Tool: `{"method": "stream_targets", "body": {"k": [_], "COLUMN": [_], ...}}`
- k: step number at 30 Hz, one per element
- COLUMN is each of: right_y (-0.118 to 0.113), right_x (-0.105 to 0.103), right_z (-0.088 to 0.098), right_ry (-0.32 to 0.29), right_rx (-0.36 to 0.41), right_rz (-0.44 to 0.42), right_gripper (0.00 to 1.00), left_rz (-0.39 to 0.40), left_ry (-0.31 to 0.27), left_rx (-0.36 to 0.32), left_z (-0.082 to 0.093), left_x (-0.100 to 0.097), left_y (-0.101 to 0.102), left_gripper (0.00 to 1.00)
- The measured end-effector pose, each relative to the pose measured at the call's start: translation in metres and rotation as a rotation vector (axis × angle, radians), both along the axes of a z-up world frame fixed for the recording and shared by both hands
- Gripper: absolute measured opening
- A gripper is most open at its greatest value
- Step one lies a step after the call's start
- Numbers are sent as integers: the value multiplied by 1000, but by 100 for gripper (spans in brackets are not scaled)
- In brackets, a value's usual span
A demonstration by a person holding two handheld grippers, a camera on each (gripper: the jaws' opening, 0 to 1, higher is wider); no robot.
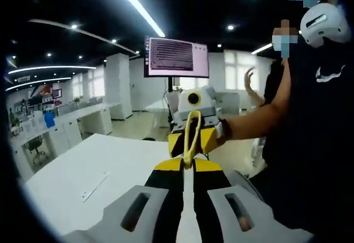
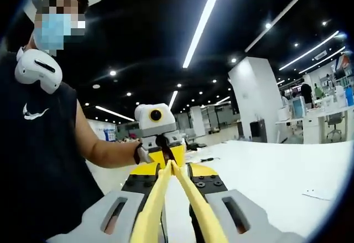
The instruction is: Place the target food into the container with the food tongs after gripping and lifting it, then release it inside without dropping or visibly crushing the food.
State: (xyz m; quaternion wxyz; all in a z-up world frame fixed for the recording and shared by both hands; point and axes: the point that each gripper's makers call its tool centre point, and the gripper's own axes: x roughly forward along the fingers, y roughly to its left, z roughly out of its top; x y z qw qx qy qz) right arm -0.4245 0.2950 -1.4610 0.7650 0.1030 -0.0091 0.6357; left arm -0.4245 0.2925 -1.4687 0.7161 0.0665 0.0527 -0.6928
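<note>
Counted: two grippers, one pair of food tongs (image 2: pixel 182 198), one white table (image 1: pixel 83 165), one person in a dark sleeveless top (image 2: pixel 38 143) with a white headset (image 2: pixel 36 68) hung at the neck.

The grippers are held tip to tip above the table, with the tongs bridged between them.

Left gripper view: the left gripper (image 1: pixel 188 165) is seen from behind, its fingers pressed together on a pale strip of the tongs that runs up the middle. Beyond it, the yellow arms are seen as a narrow loop reaching into the right gripper (image 1: pixel 191 151). One monitor on a stand (image 1: pixel 176 56) is noted behind, one thin flat strip (image 1: pixel 94 186) lying on the table, and one raised hand (image 1: pixel 250 79) near the windows.

Right gripper view: the two yellow arms are seen spread toward the camera and joined at the far end, just before the left gripper. They lie between the right gripper's fingers. Whether those fingers press on the arms cannot be told. One long ceiling light (image 2: pixel 203 21) is noted overhead.
</note>
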Motion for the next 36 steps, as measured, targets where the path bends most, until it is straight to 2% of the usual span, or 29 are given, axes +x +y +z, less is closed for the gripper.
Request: {"method": "stream_targets", "body": {"k": [2, 5, 7, 13, 14, 15, 16, 17, 21, 22, 24, 25, 26, 27, 30, 32, 33, 36], "right_y": [1, 2, 2, 5, 6, 6, 5, 5, 5, 5, 5, 5, 4, 4, 2, 0, -1, -9], "right_x": [0, 2, 3, 9, 7, 7, 7, 8, 10, 10, 11, 12, 12, 12, 15, 19, 19, 25], "right_z": [0, -2, 0, -3, -5, -4, -3, -2, -1, -1, -4, -3, -3, -1, -1, 0, 0, -2], "right_ry": [11, -10, -30, -41, -6, -3, -44, -52, -50, -48, -49, -55, -58, -54, -59, -66, -64, -69], "right_rx": [-3, -39, -28, -45, -56, -60, -68, -68, -60, -66, -84, -88, -87, -85, -108, -118, -121, -136], "right_rz": [2, -16, -20, -43, -31, -26, -33, -36, -52, -56, -57, -65, -66, -63, -78, -101, -101, -138], "right_gripper": [18, 18, 18, 20, 21, 22, 22, 23, 24, 24, 25, 25, 25, 25, 26, 26, 26, 26], "left_rz": [2, 10, 17, 46, 44, 44, 49, 53, 63, 64, 117, 127, 135, 160, 241, 261, 267, 320], "left_ry": [-2, -9, -4, -11, -10, -13, -27, -35, -37, -52, -120, -120, -102, -94, -101, -99, -105, -112], "left_rx": [1, 9, -10, -2, -5, -8, -15, -21, -27, -22, -15, -27, -33, -39, 9, 14, 19, 58], "left_z": [0, -3, 0, -4, -3, -3, -2, -1, 1, 0, 1, 2, 3, 4, -4, -10, -13, -30], "left_x": [0, 2, 4, 9, 8, 8, 8, 10, 12, 13, 25, 27, 28, 32, 47, 52, 53, 59], "left_y": [1, 1, 2, 5, 5, 4, 4, 4, 4, 5, 8, 9, 10, 14, 25, 30, 32, 48], "left_gripper": [0, 1, 2, 10, 12, 14, 15, 16, 19, 22, 35, 48, 56, 63, 80, 94, 99, 99]}}
